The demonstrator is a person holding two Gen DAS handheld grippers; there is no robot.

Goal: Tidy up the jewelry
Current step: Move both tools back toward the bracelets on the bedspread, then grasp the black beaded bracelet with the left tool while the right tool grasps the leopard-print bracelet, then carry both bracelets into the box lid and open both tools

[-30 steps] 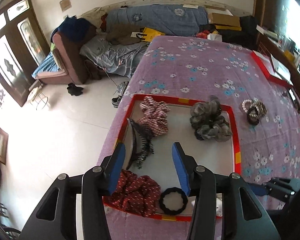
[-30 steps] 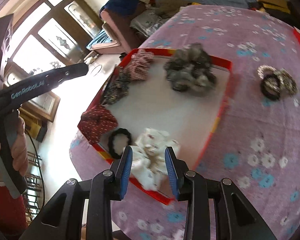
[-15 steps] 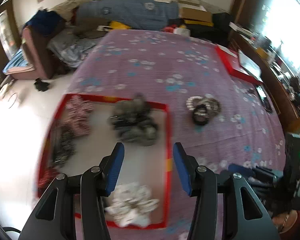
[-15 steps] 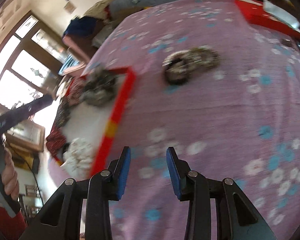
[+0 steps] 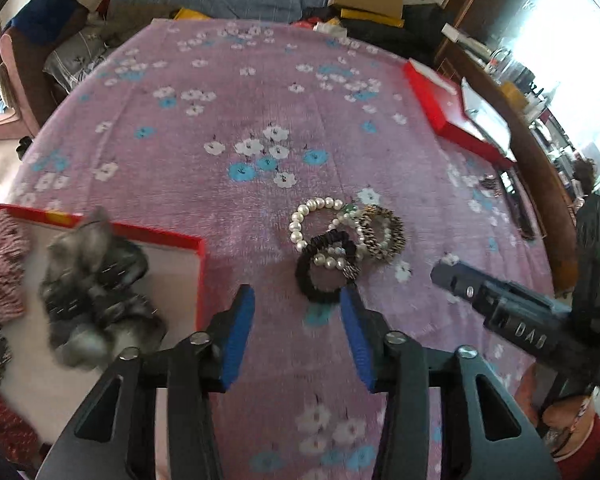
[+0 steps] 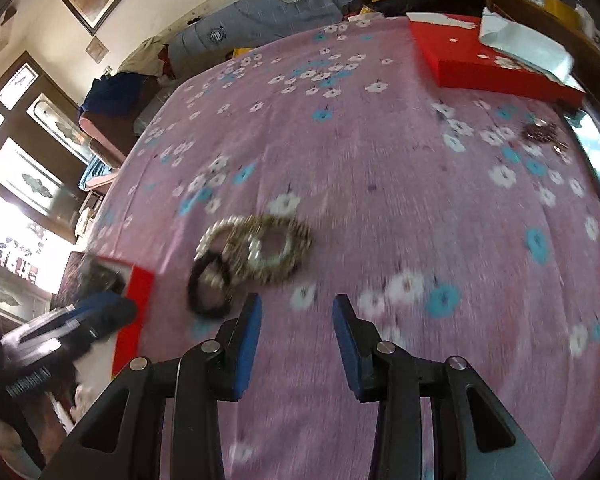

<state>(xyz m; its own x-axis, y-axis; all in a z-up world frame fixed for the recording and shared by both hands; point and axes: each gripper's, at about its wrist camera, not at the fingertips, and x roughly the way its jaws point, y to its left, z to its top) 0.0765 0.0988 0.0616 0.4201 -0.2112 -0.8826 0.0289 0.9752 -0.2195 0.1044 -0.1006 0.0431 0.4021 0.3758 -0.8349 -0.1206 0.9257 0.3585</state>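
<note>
Left gripper (image 5: 296, 334), left wrist view: jaws partly apart and closing, nothing between the blue pads, only the purple flowered bedspread (image 5: 240, 128) under them. Pile of bracelets (image 5: 346, 240) lies on the bedspread just ahead of the gripper and slightly right: pearl bracelet (image 5: 300, 224) at the left of the pile, black scrunchie (image 5: 324, 276) nearest the gripper, gold chain bangles (image 5: 382, 232) at the right, all overlapping. The right pad's tip sits close to the scrunchie's edge; contact unclear. Red-rimmed tray (image 5: 198, 280) at left on the bed, its corner beside the left pad. Grey scrunchie (image 5: 96, 280) inside the tray near that corner, blurred; striped scrunchie (image 5: 6, 260) further left at the frame edge. Red box (image 5: 448, 120) far right on the bed. Right gripper (image 5: 496, 308) enters from the right, low, well right of the pile.

Right wrist view, heavy motion blur: right gripper (image 6: 296, 344) jaws partly apart, nothing between the pads, bedspread (image 6: 380, 160) below. Bracelets (image 6: 256, 252) ahead and left of the pads, scrunchie (image 6: 210, 288) nearest the left pad, apart from it. Tray (image 6: 136, 304) corner at left, with the left gripper (image 6: 80, 324) over it. Red box (image 6: 488, 64) at top right with white paper (image 6: 524, 40) on it. Small dark items (image 6: 542, 134) near the right edge, too blurred to name.
</note>
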